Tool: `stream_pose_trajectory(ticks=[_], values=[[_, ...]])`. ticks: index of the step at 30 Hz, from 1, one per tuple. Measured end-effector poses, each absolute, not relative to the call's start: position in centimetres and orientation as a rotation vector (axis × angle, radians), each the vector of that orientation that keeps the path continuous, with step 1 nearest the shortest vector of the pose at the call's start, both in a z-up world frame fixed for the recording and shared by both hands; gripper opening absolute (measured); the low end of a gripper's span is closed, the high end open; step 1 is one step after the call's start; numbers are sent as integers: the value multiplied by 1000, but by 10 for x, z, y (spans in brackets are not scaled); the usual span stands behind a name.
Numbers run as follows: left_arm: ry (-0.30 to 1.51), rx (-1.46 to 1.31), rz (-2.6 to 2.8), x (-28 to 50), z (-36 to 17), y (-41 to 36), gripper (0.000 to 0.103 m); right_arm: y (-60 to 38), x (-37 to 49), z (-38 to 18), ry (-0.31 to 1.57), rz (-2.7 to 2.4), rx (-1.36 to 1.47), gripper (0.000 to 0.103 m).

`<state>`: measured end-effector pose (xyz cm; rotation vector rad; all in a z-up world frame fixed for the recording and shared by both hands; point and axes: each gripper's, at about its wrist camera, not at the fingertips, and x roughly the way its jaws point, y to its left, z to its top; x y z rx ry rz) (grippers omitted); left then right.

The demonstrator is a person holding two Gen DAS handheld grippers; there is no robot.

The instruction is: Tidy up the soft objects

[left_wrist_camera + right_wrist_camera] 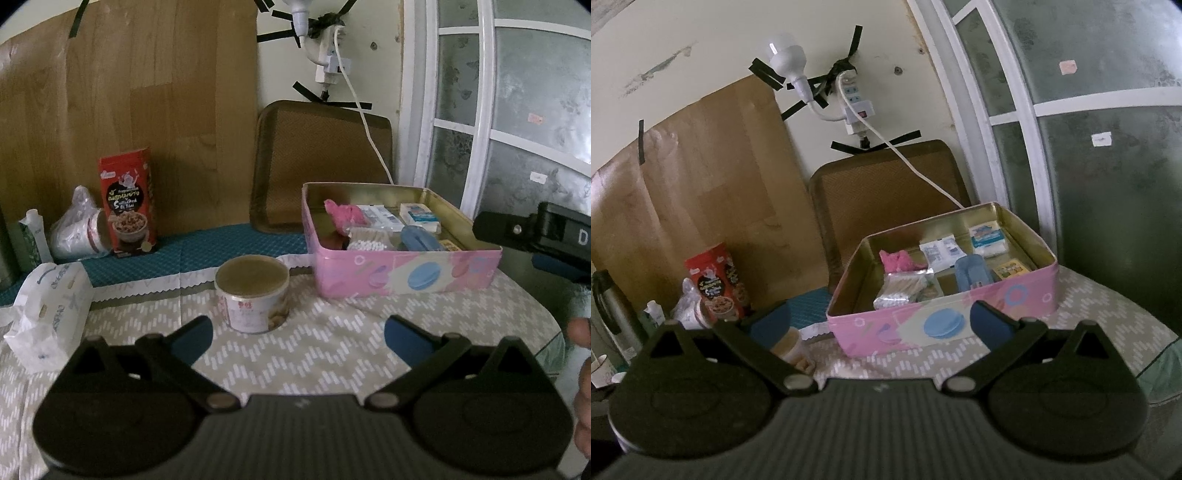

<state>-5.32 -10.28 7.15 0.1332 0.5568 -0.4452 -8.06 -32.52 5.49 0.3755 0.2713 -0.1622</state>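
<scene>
- The left tool [297, 334] hangs wide open and empty over the chevron-patterned tabletop [332, 354], near a round lidded tin can [252, 297]
- The right tool [881, 323] is also spread wide, holding nothing
- A pink fuzzy soft item [897, 260] lies in the open pink rectangular tin box [945, 321], beside a cotton-swab packet [901, 291]

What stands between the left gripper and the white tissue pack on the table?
Nothing visible does. The left gripper is open and empty, and the tissue pack lies to its left on bare tablecloth. The can stands straight ahead, off that path.
</scene>
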Motion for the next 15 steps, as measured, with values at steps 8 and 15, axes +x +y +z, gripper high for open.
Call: stream_pose_trajectory(ticks=[8, 15], values=[[549, 139, -442, -52, 76, -109, 103, -332, -84, 54, 253, -173, 371, 103], [551, 152, -439, -53, 77, -112, 103, -333, -81, 57, 253, -163, 363, 103]])
